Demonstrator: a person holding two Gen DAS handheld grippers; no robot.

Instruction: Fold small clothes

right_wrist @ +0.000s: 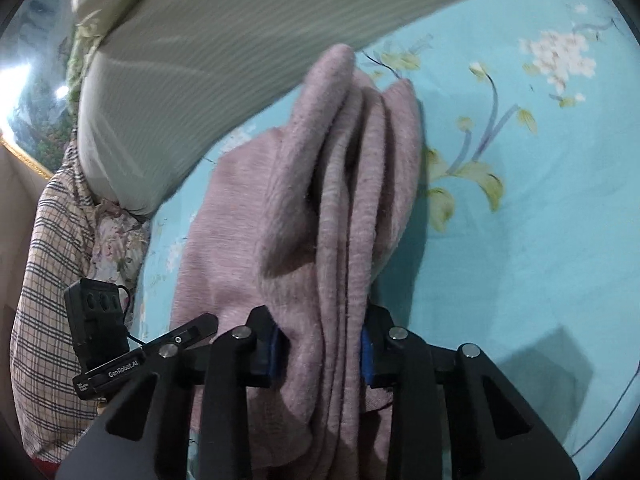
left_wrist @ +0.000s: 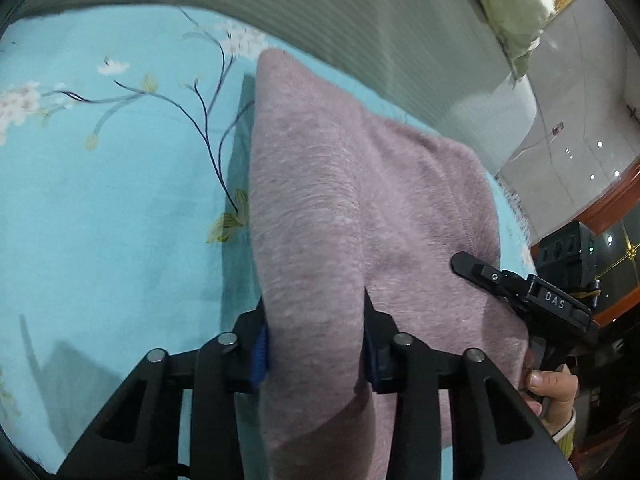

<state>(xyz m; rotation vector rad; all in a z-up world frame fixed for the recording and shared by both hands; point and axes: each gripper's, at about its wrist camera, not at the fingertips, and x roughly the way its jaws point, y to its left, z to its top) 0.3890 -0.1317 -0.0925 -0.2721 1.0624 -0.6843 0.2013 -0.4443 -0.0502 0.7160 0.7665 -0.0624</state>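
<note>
Turquoise cotton bedsheet printed with pale blossoms and thin dark branches (left_wrist: 120,184), bordered at the far side by a grey-green ribbed quilt (left_wrist: 328,12); off past that quilt, a beige plaid cushion (right_wrist: 52,280). Draped over the sheet just below the quilt, a mauve fuzzy knitted garment (left_wrist: 352,208), lifted at its near edge, its far end seemingly down on the sheet. Left gripper (left_wrist: 316,340) clamped on a thick smooth bundle of the knit, blue pads pressed to both sides. Right gripper (right_wrist: 324,350) likewise closed on the cloth, here gathered into several stacked layers with rounded fold edges showing. Both claws close side by side along the same near edge, farthest from the quilt; the right one's black body visible in the left view beside a bare hand (left_wrist: 550,384). Probably light, very soft and limp, with no stiffness to hold a crease unaided; brushed surface likely grippy rather than slick, though the stacked layers may slide over one another. Best held at the outer corners of the bundle, all layers pinched together, and laid down flat toward the quilt.
</note>
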